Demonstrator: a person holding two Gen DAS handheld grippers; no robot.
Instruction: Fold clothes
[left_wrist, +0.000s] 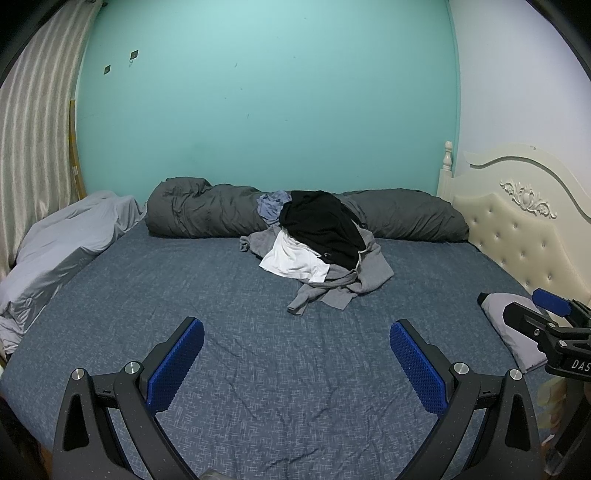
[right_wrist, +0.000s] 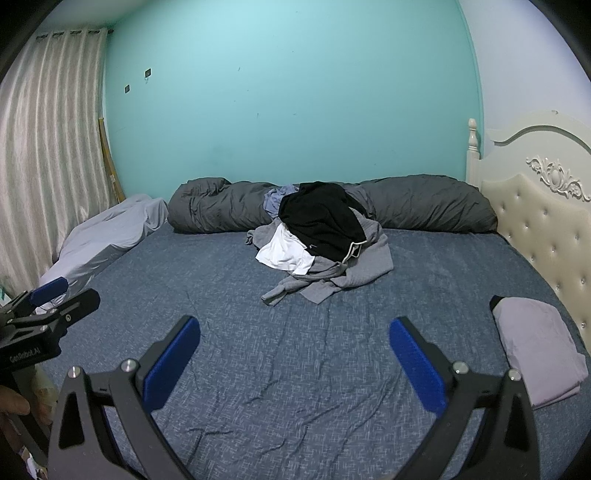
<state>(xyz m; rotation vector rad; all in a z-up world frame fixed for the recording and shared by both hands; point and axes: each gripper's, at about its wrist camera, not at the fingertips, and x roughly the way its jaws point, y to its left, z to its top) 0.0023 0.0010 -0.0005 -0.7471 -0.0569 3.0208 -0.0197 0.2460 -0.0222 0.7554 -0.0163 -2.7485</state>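
A heap of clothes (left_wrist: 317, 251) (right_wrist: 321, 240) lies at the far middle of the bed: a black garment (left_wrist: 321, 225) on top, a white one (left_wrist: 293, 260), a grey one (left_wrist: 354, 280) beneath and a blue-grey piece (left_wrist: 271, 206) behind. A folded lilac garment (right_wrist: 535, 347) (left_wrist: 513, 328) rests at the right near the headboard. My left gripper (left_wrist: 295, 354) hangs open over bare sheet, short of the heap. My right gripper (right_wrist: 295, 350) is open too, empty, beside it. Each gripper shows at the edge of the other's view.
The bed has a blue patterned sheet (left_wrist: 221, 295). A rolled dark grey duvet (left_wrist: 207, 210) lies along the teal wall. A pale grey sheet bundle (left_wrist: 62, 243) sits at the left by the curtain (left_wrist: 33, 129). A cream tufted headboard (right_wrist: 546, 221) bounds the right.
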